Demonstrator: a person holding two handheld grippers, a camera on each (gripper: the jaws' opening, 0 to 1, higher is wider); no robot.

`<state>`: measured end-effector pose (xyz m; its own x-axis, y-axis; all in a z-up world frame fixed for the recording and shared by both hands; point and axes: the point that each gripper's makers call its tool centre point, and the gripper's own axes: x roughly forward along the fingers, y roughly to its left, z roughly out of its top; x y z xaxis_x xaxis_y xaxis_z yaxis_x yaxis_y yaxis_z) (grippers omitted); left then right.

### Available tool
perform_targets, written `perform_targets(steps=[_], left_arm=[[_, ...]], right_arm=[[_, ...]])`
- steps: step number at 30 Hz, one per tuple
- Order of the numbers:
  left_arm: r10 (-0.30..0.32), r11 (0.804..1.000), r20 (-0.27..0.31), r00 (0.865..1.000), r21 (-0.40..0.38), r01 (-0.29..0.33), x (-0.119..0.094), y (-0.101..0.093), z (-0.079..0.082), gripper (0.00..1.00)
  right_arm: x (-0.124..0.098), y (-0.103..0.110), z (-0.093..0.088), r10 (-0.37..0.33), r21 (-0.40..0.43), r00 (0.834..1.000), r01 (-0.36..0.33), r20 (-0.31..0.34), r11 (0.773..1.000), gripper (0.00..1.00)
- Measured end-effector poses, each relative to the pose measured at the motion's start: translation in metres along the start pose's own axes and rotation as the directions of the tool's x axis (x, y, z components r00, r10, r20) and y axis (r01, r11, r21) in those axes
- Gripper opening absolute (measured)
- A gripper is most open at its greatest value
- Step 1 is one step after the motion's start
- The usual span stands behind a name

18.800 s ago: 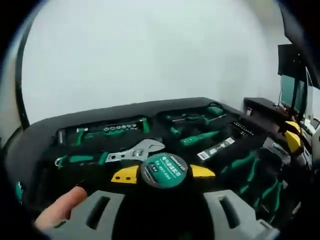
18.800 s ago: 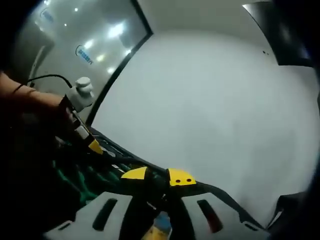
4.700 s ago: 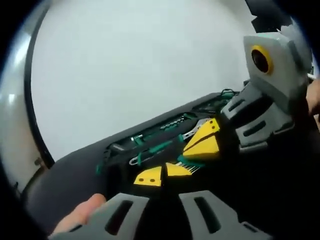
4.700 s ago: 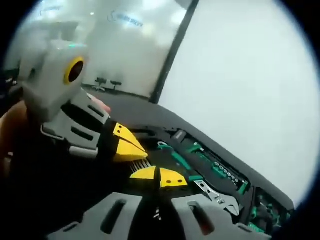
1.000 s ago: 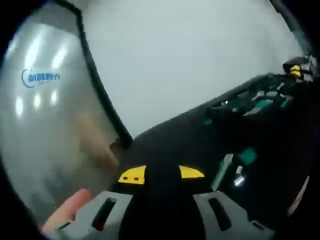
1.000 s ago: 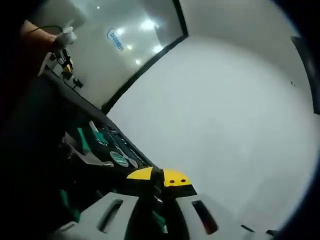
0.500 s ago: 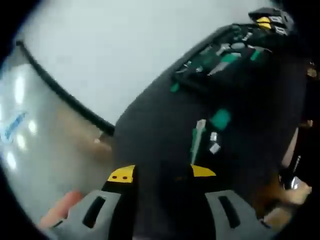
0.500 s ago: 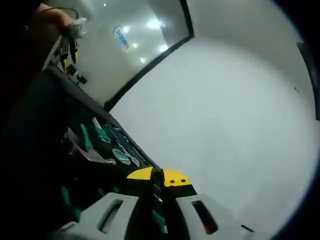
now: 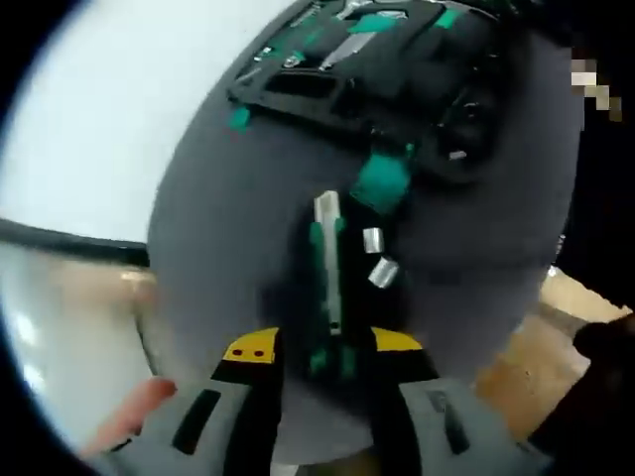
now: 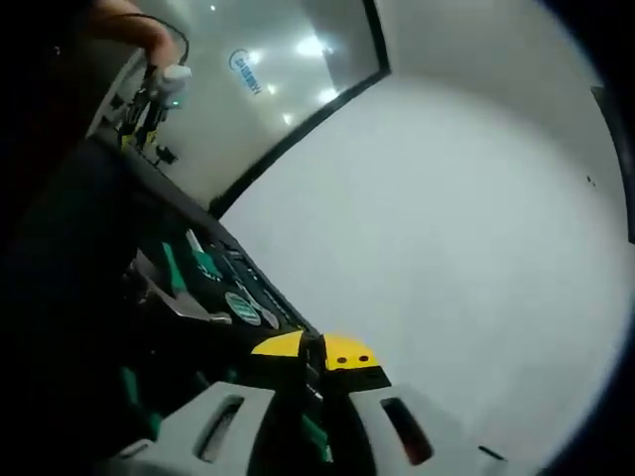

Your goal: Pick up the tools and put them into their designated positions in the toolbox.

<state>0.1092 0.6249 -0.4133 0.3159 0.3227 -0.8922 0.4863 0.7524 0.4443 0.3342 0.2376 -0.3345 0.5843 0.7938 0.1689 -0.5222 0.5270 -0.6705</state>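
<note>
We are now bringing the open left hand-held gripper [image 9: 322,345] down around the green-handled tool [image 9: 327,288] on the surface [image 9: 218,228], while the right hand-held gripper [image 10: 319,351] is staying closed, on what we cannot tell.

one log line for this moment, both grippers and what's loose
left gripper: open, astride green-handled tool on table | right gripper: shut by toolbox | loose: two sockets

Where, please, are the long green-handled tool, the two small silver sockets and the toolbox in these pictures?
Long tool [image 9: 327,283]: left gripper view, on its silver shaft.
Sockets [image 9: 383,273]: left gripper view, on the nearer socket, right of the tool.
Toolbox [image 9: 298,84]: left gripper view, on its black tray's near edge.
</note>
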Motion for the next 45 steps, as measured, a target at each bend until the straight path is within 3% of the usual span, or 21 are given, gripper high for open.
perform_targets(steps=[7,9,11,14,20,24,26,27,28,29,30,31,33,35,40,43,45], left_arm=[[-0.03,1.0,-0.049,0.998,-0.001,0.03,0.03,0.011,-0.008,0.33],[-0.093,0.996,-0.064,0.994,0.012,0.094,0.029,0.004,-0.007,0.28],[-0.1,0.994,-0.056,0.993,0.032,0.102,0.03,0.004,-0.006,0.27],[-0.129,0.991,-0.062,0.99,0.022,0.13,0.027,0.002,-0.006,0.17],[-0.062,0.998,-0.004,0.998,0.015,0.062,0.017,0.011,-0.003,0.16],[-0.024,1.0,0.032,0.999,0.001,0.024,0.004,0.012,0.003,0.16],[0.024,1.0,0.059,0.998,-0.002,-0.024,-0.008,0.018,0.009,0.16],[0.036,0.999,0.07,0.997,0.0,-0.036,-0.016,0.016,0.013,0.1],[0.123,0.992,0.061,0.99,0.017,-0.124,-0.023,0.03,0.013,0.02],[0.214,0.977,-0.01,0.977,-0.015,-0.214,-0.032,0.05,0.0,0.0],[0.235,0.972,0.045,0.971,0.014,-0.236,-0.033,0.054,0.009,0.0],[0.217,0.974,0.071,0.974,0.052,-0.22,-0.035,0.051,0.016,0.0],[0.161,0.985,0.036,0.986,0.061,-0.163,-0.026,0.036,0.014,0.0],[0.126,0.992,0.007,0.992,0.004,-0.126,-0.017,0.032,0.009,0.16],[0.158,0.987,0.059,0.986,-0.054,-0.154,-0.003,0.049,0.014,0.18],[0.181,0.983,0.033,0.983,-0.022,-0.18,0.012,0.055,0.011,0.18],[0.149,0.989,-0.005,0.989,0.0,-0.149,0.021,0.049,0.005,0.19]], right_arm=[[-0.004,0.001,0.003,0.003,0.0,1.0,-0.003,0.003,1.0,0.04],[-0.004,0.001,0.003,0.004,-0.001,1.0,-0.004,0.002,1.0,0.04],[-0.004,0.002,0.003,0.007,-0.004,1.0,-0.007,0.002,1.0,0.04],[-0.004,0.002,0.004,0.01,-0.005,1.0,-0.01,0.004,1.0,0.04],[-0.001,0.002,0.001,0.012,-0.007,1.0,-0.012,0.002,1.0,0.04],[0.002,0.004,0.0,0.02,-0.015,1.0,-0.02,0.002,1.0,0.04],[0.003,0.004,0.0,0.022,-0.018,1.0,-0.022,0.003,1.0,0.04],[0.003,0.004,-0.001,0.022,-0.017,1.0,-0.022,0.002,1.0,0.04],[0.005,0.003,-0.002,0.021,-0.018,1.0,-0.021,0.001,1.0,0.04],[0.005,0.003,-0.002,0.02,-0.018,1.0,-0.02,0.001,1.0,0.04],[0.005,0.003,-0.003,0.02,-0.016,1.0,-0.02,0.0,1.0,0.04],[0.005,0.003,-0.003,0.019,-0.016,1.0,-0.019,0.0,1.0,0.04],[0.007,0.004,-0.003,0.02,-0.02,1.0,-0.02,-0.001,1.0,0.04],[0.008,0.003,-0.004,0.02,-0.021,1.0,-0.02,-0.002,1.0,0.04],[0.009,0.006,-0.005,0.026,-0.024,1.0,-0.026,-0.004,0.999,0.04],[0.008,0.008,-0.004,0.032,-0.032,0.999,-0.032,-0.002,0.999,0.04],[0.007,0.009,-0.003,0.032,-0.036,0.999,-0.033,-0.003,0.999,0.04]])
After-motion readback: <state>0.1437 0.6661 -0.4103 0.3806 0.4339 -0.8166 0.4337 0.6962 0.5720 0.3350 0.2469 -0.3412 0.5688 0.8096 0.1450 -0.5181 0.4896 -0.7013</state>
